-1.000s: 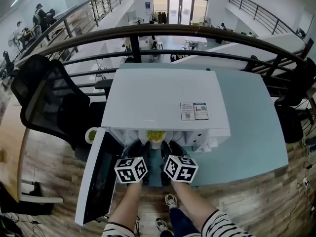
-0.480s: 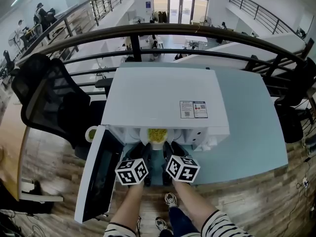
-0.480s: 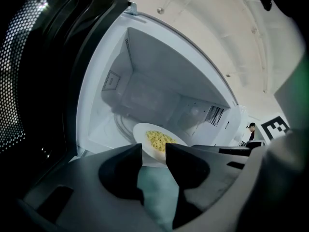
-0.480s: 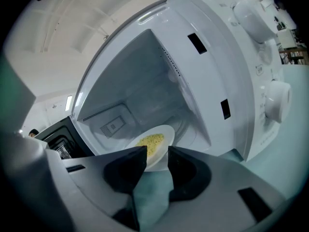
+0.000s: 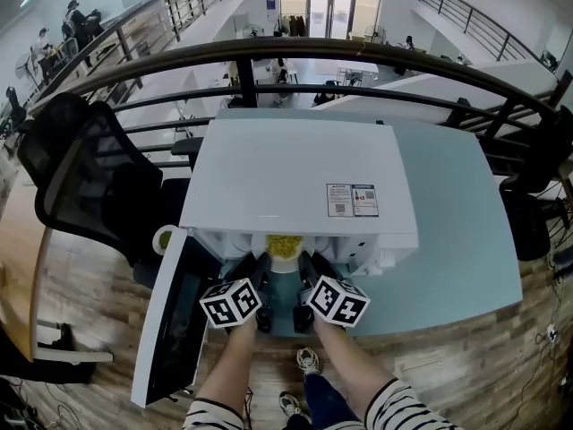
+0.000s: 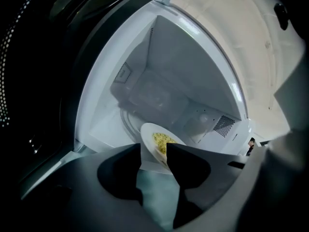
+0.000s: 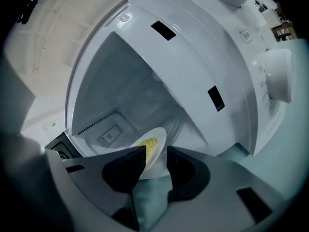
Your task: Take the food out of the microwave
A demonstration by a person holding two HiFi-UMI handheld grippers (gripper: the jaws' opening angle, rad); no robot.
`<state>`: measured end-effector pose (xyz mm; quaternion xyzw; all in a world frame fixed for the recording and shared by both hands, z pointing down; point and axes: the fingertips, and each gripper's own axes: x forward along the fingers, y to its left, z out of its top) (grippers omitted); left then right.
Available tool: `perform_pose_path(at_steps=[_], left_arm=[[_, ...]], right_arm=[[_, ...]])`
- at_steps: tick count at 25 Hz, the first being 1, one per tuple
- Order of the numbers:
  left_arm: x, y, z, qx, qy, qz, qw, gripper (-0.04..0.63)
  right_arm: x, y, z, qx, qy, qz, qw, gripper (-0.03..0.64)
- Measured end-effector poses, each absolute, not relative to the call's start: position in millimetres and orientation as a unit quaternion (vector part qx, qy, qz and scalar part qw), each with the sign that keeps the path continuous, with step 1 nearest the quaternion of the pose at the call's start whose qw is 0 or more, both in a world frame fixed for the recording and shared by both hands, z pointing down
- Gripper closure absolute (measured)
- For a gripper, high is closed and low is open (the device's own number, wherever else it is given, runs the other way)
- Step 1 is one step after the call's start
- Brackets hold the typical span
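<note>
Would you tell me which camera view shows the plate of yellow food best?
The left gripper view: the plate faces the camera with its food open to see. The right gripper view shows it more edge-on; the head view shows only its front part under the microwave's top.

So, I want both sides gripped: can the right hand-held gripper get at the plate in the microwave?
Probably yes: the door is open, nothing stands in the way, and the plate has its rim between the opening jaws of the right hand-held gripper.
</note>
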<state>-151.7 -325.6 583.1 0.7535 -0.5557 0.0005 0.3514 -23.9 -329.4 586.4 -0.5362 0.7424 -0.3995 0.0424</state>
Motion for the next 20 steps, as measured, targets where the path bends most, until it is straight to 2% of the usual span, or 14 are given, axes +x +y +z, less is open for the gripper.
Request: perform_pose_path(at_steps=[4,20], left_arm=[[-148.6,-327.7,584.8,0.753,-0.545,-0.018,0.368,0.445],[-149.3,-305.7,576.5,0.737,-0.553,-0.048,0.385,0.497]], right_arm=[[-25.9,-332.3,587.6,-0.527,0.745,-0.406,0.047,0.509],[-22.8,-312.8,580.2,-0.515,0.744,-0.423,0.059,0.543]])
